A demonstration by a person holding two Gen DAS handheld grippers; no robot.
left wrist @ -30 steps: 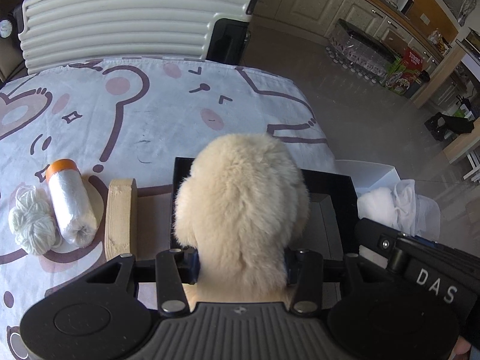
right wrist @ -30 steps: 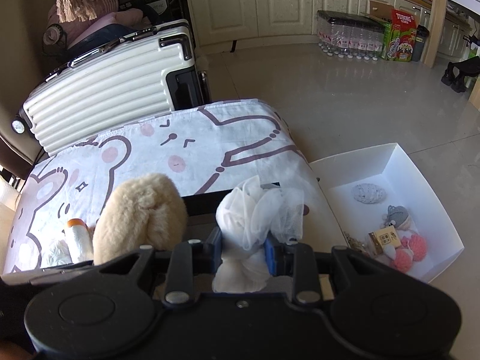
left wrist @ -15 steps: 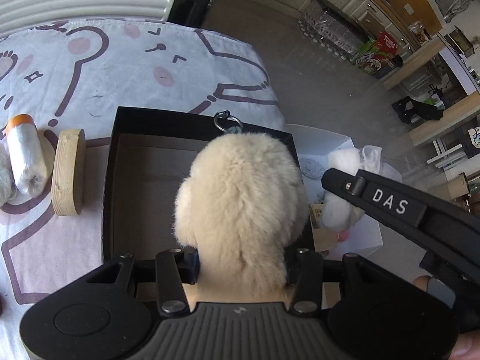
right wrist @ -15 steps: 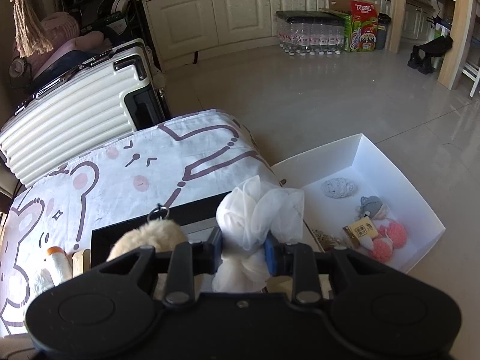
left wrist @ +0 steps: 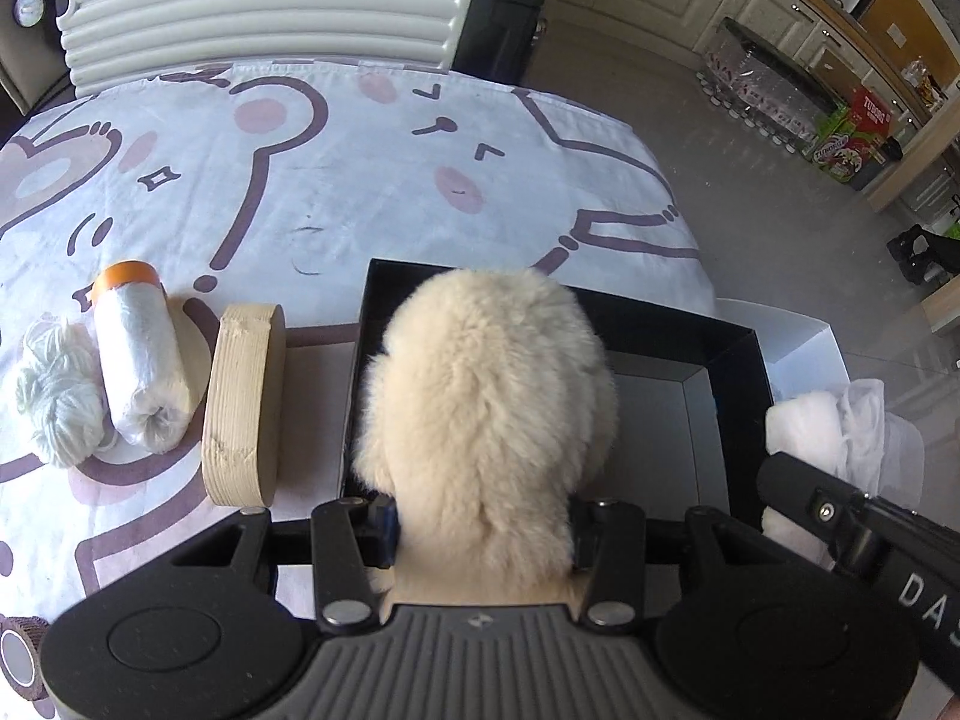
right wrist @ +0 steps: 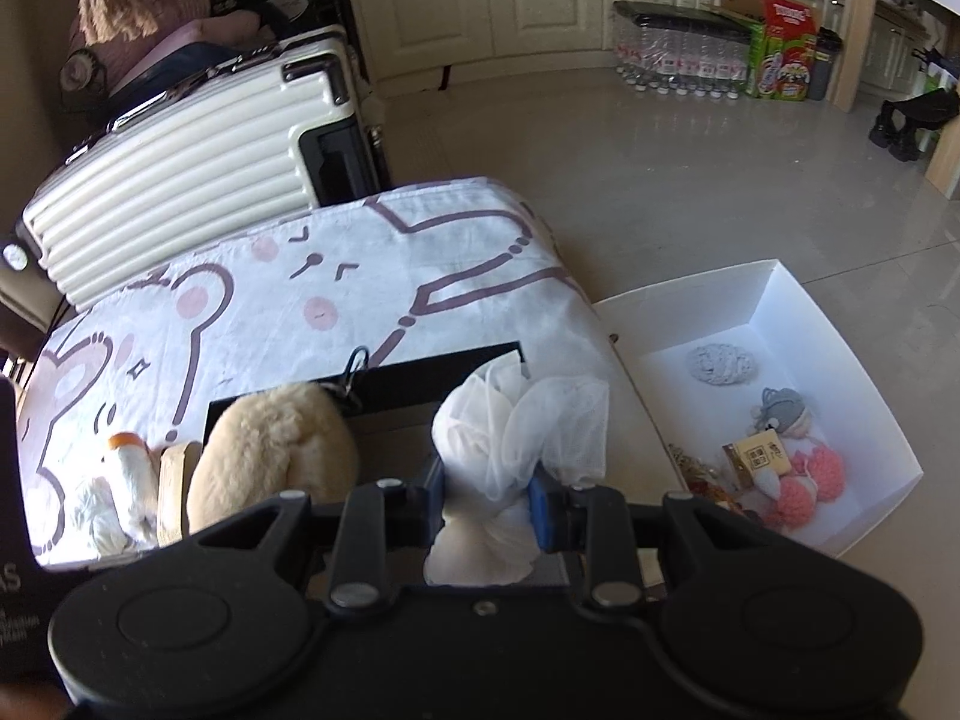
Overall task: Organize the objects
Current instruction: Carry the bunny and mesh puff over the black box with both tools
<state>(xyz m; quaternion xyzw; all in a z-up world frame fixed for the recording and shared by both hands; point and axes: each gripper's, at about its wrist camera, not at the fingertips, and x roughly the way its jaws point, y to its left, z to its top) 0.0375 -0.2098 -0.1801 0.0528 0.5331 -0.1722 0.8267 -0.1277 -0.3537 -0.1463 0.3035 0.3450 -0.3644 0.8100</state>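
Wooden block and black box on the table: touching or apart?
Apart. The left wrist view shows a strip of tablecloth between the wooden block and the black box.

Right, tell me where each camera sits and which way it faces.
Left wrist: on the left gripper, angled down at the black open box; its jaws clamp the cream fluffy pompom.
Right wrist: on the right gripper, facing down; jaws clamp the white mesh puff.
Shared: pompom, box, bear-print cloth, cream ribbed suitcase.
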